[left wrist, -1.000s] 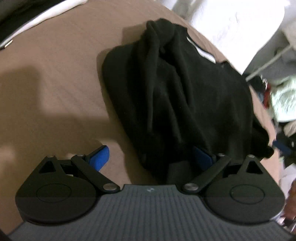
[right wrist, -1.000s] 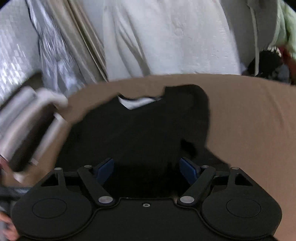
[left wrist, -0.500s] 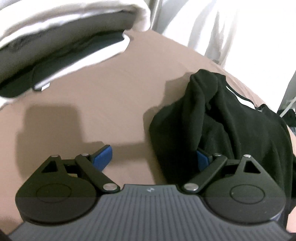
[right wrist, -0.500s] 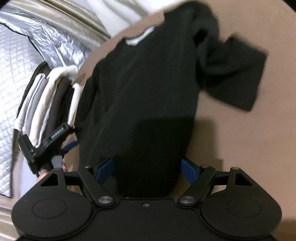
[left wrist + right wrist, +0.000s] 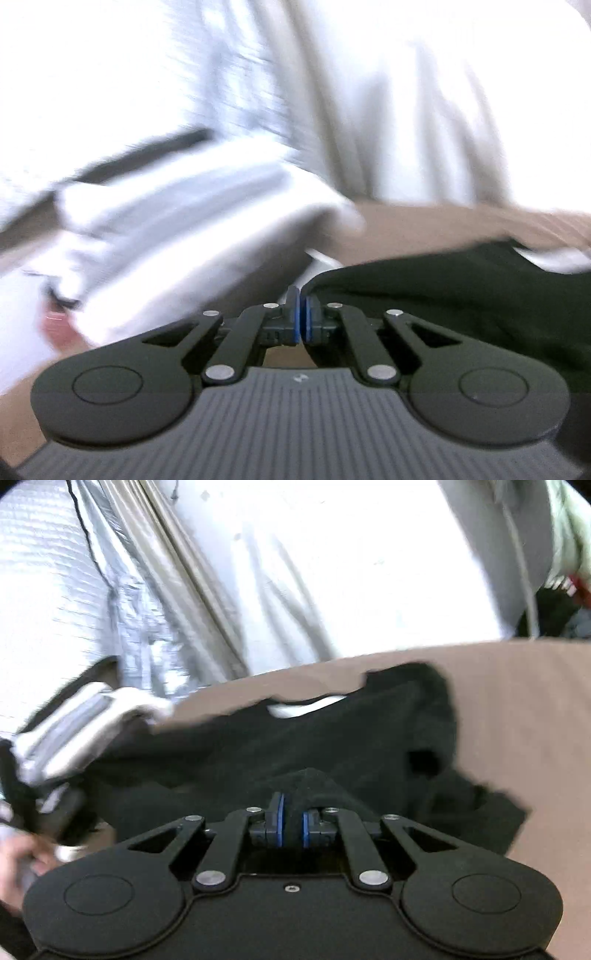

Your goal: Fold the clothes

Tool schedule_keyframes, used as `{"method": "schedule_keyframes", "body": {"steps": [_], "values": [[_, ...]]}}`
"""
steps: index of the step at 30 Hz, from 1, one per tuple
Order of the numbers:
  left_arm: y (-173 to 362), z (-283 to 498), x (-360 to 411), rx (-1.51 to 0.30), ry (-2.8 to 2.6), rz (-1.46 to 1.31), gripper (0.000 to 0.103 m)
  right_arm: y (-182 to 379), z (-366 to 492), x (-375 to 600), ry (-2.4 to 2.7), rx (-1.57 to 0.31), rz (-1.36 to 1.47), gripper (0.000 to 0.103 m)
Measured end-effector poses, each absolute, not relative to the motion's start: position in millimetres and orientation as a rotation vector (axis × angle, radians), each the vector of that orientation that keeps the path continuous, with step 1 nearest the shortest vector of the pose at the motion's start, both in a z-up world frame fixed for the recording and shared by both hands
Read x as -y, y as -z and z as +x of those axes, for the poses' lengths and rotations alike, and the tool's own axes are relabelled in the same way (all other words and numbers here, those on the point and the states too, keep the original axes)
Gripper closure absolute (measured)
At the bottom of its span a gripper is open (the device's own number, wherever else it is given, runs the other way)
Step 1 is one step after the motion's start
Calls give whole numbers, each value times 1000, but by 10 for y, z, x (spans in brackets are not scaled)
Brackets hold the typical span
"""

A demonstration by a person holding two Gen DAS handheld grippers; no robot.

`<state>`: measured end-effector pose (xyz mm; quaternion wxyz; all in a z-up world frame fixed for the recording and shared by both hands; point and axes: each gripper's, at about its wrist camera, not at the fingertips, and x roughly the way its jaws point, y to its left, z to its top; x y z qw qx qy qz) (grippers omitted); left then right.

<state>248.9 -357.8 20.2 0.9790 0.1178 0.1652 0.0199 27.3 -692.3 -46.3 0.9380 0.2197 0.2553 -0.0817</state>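
Black garment (image 5: 332, 746) lies rumpled on the tan bed (image 5: 524, 716), with bare sheet open to its right. Right tongs (image 5: 291, 829) are closing, a fold of its near edge pinched between the pads. Left tongs (image 5: 300, 321), wide a second ago, are closing at its left hem (image 5: 369, 280); contact unclear. No legible writing.

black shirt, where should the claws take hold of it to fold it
Grip the black shirt along its near edge, coming in low from the near side, one claw toward each end. It lies flat on the brown bed with its white-labelled collar at the far side, so the near edge is the loose, reachable one. The right claw is closing on a bunched ridge there.
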Motion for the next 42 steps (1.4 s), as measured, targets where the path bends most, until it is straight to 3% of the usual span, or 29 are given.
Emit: {"method": "schedule_keyframes", "body": {"steps": [1, 2, 3, 9, 13, 16, 19, 20, 21, 23, 24, 27, 29, 31, 32, 33, 36, 42], "values": [[-196, 2543, 3467, -328, -90, 223, 76, 473, 281, 6954, 190, -529, 438, 92], [-162, 2597, 3363, -343, -126, 211, 38, 492, 293, 6992, 196, -536, 457, 92], [-128, 2650, 3258, -358, -162, 199, 16, 511, 304, 7031, 194, -539, 492, 92], [-31, 2657, 3067, -530, -96, 206, 17, 662, 407, 7199, 216, -578, 629, 92], [-26, 2564, 3155, -741, 115, 140, 15, 753, 354, 7218, 232, -622, 672, 89], [146, 2585, 3233, -912, 289, 60, 0, 782, 340, 7219, 235, -648, 693, 85], [471, 2655, 3388, -1069, 357, 53, 2, 871, 317, 7268, 212, -682, 780, 67], [564, 2671, 3421, -1069, 323, 66, 38, 908, 321, 7279, 198, -696, 818, 53], [631, 2679, 3449, -1053, 285, 84, 95, 946, 335, 7279, 184, -722, 850, 35], [542, 2685, 3503, -943, 192, 155, 97, 991, 380, 7217, 161, -775, 854, 25], [466, 2686, 3529, -875, 143, 195, 97, 998, 398, 7168, 147, -791, 836, 25], [28, 2632, 3515, -539, -72, 356, 97, 983, 437, 7008, 96, -809, 757, 25], [-174, 2649, 3370, -450, -167, 353, 94, 947, 440, 6994, 78, -789, 746, 25], [-226, 2707, 3200, -526, -196, 339, 65, 919, 440, 7001, 66, -766, 749, 25], [-224, 2666, 3176, -557, -169, 346, 38, 919, 438, 7011, 67, -757, 759, 25], [-211, 2565, 3197, -571, -115, 360, 31, 922, 436, 7022, 69, -751, 767, 25], [-170, 2263, 3262, -611, 50, 403, 22, 909, 436, 7044, 83, -754, 784, 25], [-84, 1869, 3801, -695, 539, 213, 19, 789, 346, 7002, 99, -735, 774, 25]]}}
